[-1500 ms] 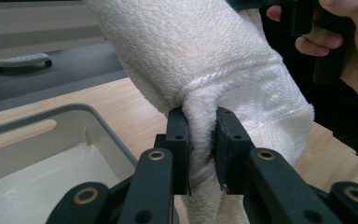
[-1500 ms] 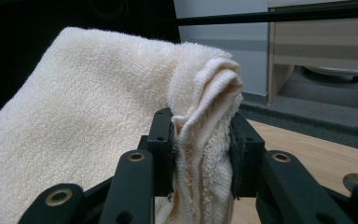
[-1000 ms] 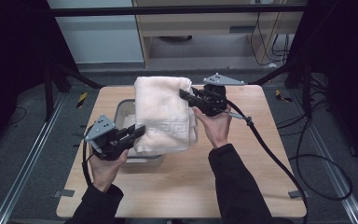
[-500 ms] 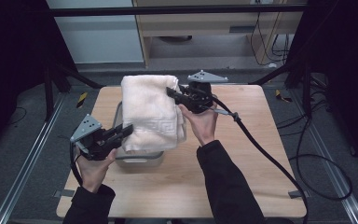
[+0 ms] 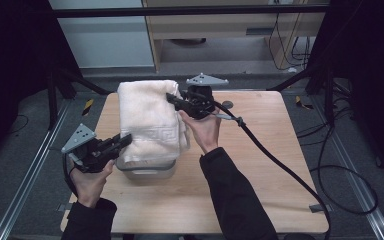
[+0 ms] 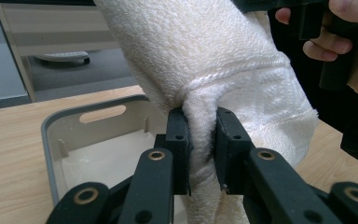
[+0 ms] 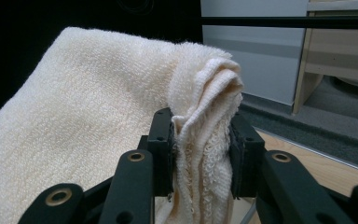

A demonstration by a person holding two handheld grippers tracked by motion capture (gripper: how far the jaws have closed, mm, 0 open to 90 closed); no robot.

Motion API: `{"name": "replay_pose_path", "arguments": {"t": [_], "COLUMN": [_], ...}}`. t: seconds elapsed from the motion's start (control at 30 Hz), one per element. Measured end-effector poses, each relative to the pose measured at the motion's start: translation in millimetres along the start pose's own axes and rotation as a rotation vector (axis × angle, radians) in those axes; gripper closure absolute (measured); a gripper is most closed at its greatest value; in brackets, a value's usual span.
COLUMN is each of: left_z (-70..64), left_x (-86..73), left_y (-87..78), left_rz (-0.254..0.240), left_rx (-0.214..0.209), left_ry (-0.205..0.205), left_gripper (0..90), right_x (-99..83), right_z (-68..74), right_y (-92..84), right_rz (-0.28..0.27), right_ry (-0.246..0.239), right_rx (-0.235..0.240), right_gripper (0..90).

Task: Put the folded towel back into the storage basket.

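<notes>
Both pairs of jaws are clamped on one cream towel (image 5: 150, 120), each pinching a bunched fold of terry between its black pads. In the left gripper view, the left gripper (image 6: 201, 149) grips a gathered edge near the towel's (image 6: 223, 65) lower end, the cloth squeezed into a narrow rope between the pads and spilling below them. In the right gripper view, the right gripper (image 7: 200, 154) bites several layered folds at a corner of the towel (image 7: 74, 121), whose broad face spreads away to the left.

From the high view, the left gripper (image 5: 121, 144) sits at the towel's near lower-left edge, held in the person's left hand (image 5: 91, 177), while the right gripper (image 5: 176, 101) holds the far upper-right corner, carried by the right hand (image 5: 202, 131). The towel hangs stretched between them, lifted off the table (image 5: 260, 170), with a woven key-pattern band running across its lower part.

Directly under the towel's lower end stands a grey plastic bin (image 5: 145, 169) on the wooden table; the left gripper view shows the bin (image 6: 60, 135) with its handle slot and pale interior just behind the jaws. A black cable (image 5: 275, 160) trails from the right gripper across the table to the right. Dark sleeves cover both forearms.
</notes>
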State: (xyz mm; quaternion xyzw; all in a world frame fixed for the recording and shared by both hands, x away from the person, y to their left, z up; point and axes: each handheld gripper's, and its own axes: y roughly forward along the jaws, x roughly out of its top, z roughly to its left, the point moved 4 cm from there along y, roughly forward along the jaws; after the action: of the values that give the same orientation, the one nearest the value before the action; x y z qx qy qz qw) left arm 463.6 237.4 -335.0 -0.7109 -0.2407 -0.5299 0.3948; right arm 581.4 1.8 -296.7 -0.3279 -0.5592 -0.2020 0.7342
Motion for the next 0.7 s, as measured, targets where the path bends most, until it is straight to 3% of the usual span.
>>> {"name": "replay_pose_path", "arguments": {"t": [0.7], "left_z": [34.2], "left_x": [-9.2], "left_y": [-7.6], "left_rz": [0.030], "left_rx": [0.050], "left_ry": [-0.030], "left_gripper": [76.9], "right_x": [-3.1], "right_z": [13.4], "right_y": [44.3], "right_rz": [0.041], "right_ry": [0.000], "right_rx": [0.020], "right_gripper": [66.9]}}
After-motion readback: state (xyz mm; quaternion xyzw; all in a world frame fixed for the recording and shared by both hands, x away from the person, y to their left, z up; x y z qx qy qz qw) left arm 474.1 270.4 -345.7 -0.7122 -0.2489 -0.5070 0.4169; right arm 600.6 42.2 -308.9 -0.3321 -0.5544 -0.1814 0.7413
